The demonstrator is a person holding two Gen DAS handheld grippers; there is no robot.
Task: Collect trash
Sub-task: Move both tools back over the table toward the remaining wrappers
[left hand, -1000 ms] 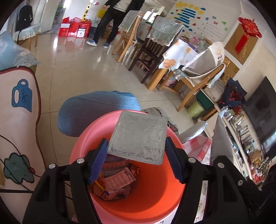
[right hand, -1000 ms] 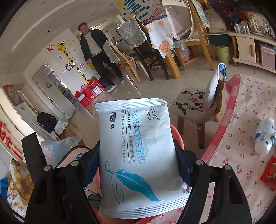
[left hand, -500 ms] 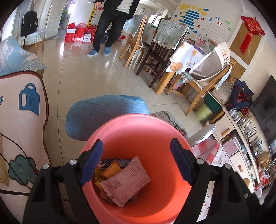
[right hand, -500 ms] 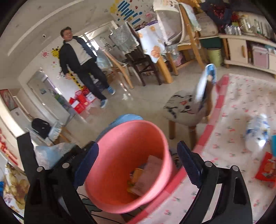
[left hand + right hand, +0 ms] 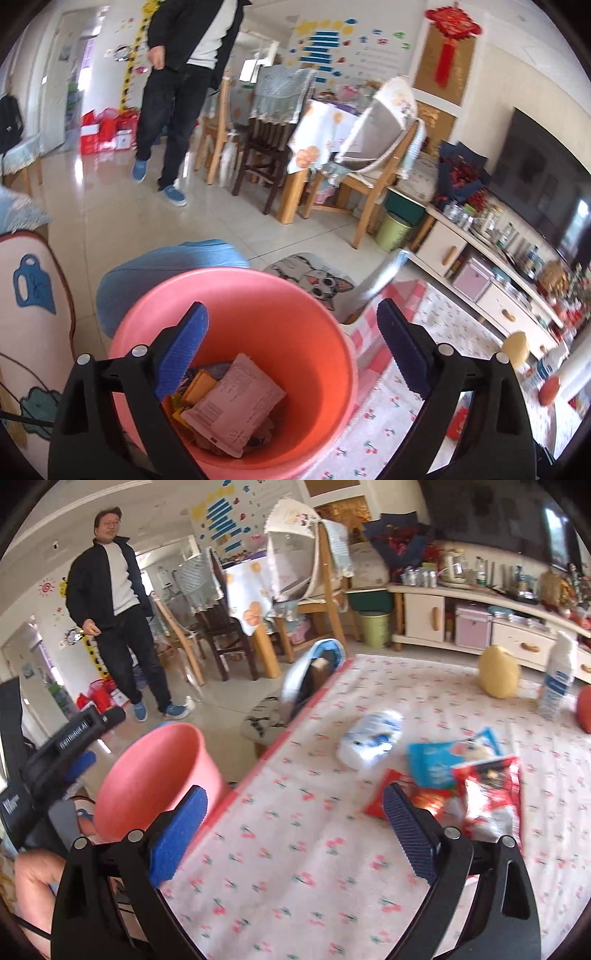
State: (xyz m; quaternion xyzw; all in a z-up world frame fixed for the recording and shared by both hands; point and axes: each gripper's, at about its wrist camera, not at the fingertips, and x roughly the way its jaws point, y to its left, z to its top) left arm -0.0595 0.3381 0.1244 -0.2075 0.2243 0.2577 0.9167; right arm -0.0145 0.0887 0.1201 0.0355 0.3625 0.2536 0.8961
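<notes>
The pink bin (image 5: 236, 306) sits at the table's edge with wrappers (image 5: 236, 402) heaped inside, and above it the left gripper (image 5: 291, 354) hangs with jaws just opened wide, nothing between them. The right gripper (image 5: 295, 834), jaws likewise just spread and empty, points over the cherry-print tablecloth (image 5: 295, 867) toward a red snack bag (image 5: 491, 794) (blue packet (image 5: 436, 764) just behind). Beyond, a person (image 5: 118, 627) stands on the tiled floor (image 5: 110, 206).

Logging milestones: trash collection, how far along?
Done: wrappers lie in the pink bin. In hand: nothing; left gripper and right gripper have just opened, empty. Left: red snack bag, blue packet and white pack on the tablecloth.
</notes>
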